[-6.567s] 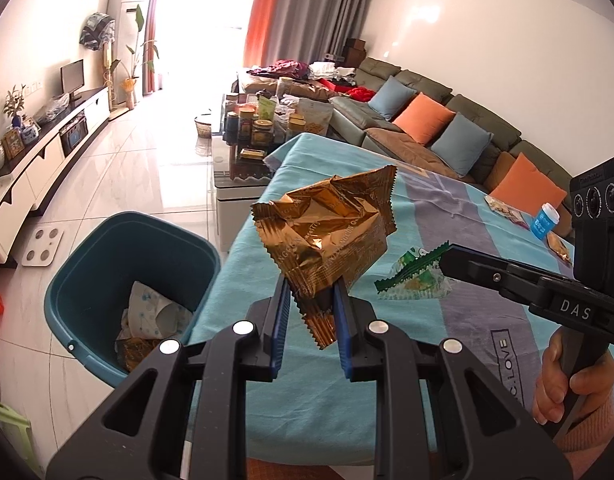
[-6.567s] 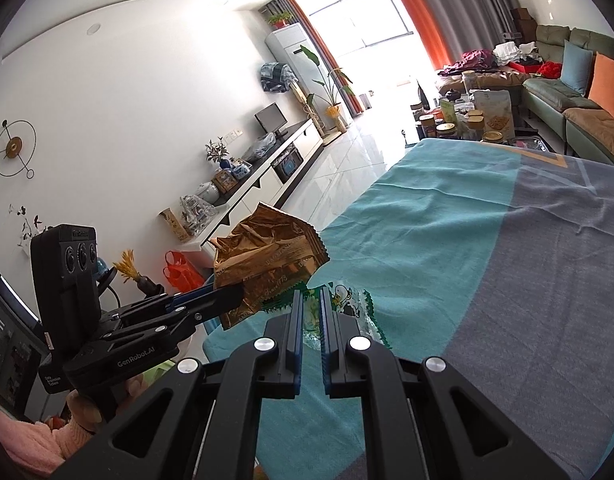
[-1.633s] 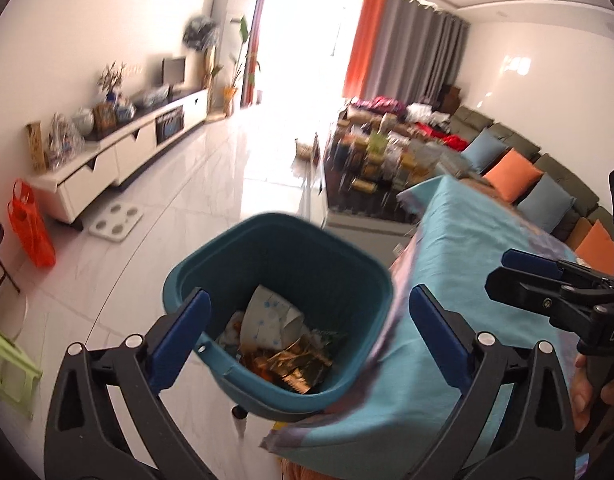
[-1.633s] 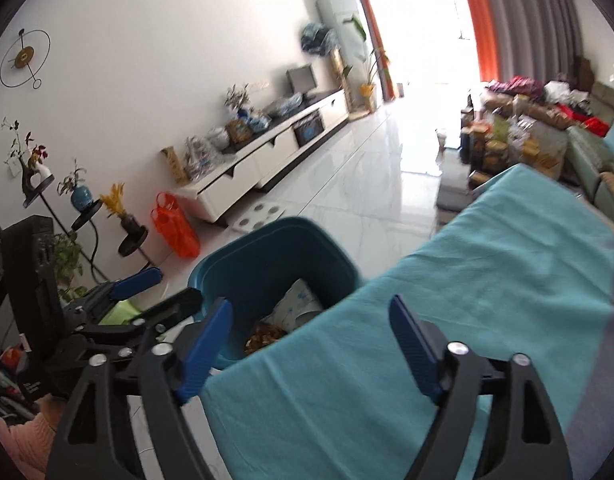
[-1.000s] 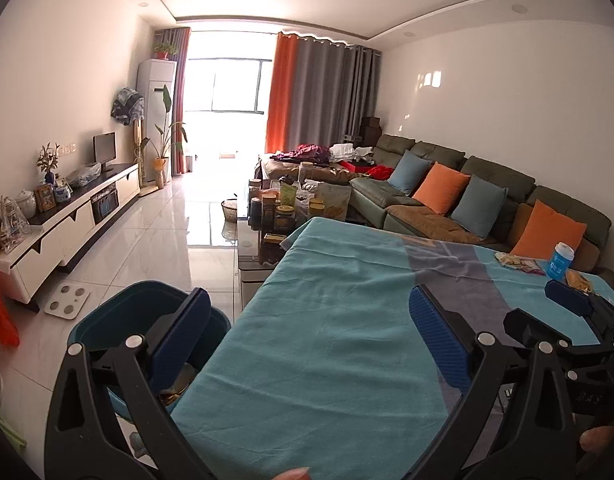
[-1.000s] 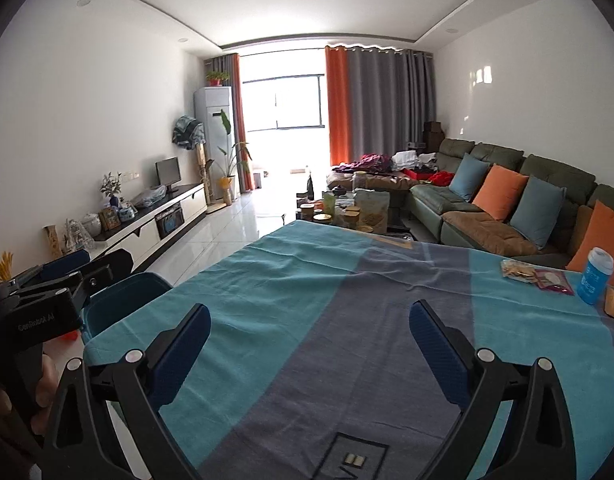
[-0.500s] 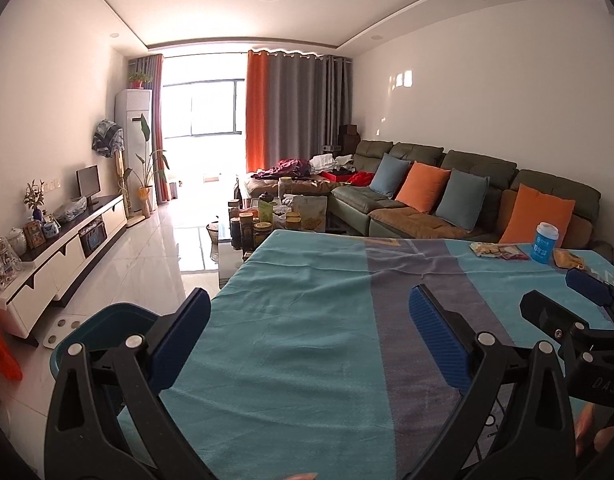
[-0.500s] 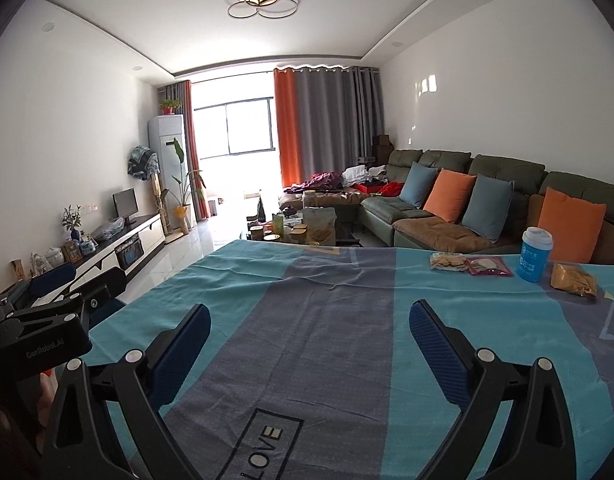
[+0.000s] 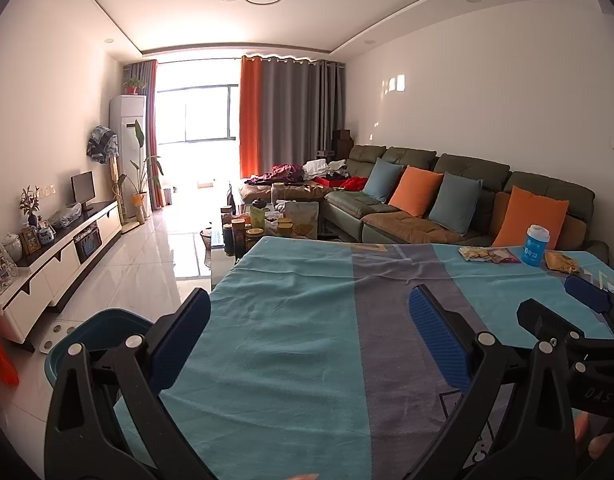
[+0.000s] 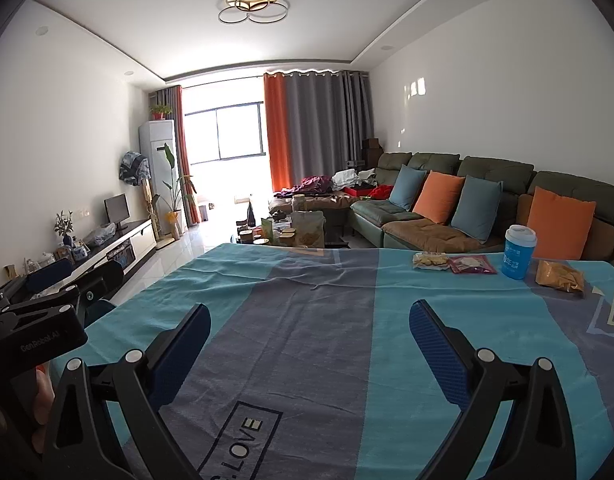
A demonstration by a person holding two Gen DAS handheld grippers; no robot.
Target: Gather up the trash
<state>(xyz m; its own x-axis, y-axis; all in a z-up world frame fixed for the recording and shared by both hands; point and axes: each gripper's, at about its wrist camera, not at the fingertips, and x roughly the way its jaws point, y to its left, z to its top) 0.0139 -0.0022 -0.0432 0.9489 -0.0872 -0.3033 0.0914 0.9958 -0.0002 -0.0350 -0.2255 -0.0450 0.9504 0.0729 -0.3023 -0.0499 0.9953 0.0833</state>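
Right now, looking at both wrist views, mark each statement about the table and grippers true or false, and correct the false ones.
1. The left gripper holds a gold wrapper. False: its jaws are spread wide with nothing between them.
2. The right gripper is open. True.
3. The blue cup lies on its side. False: it stands upright on the tablecloth.
4. The purple packet lies between the pale snack packet and the blue cup. True.
5. The teal bin sits on the table. False: it stands on the floor beside the table's left edge.
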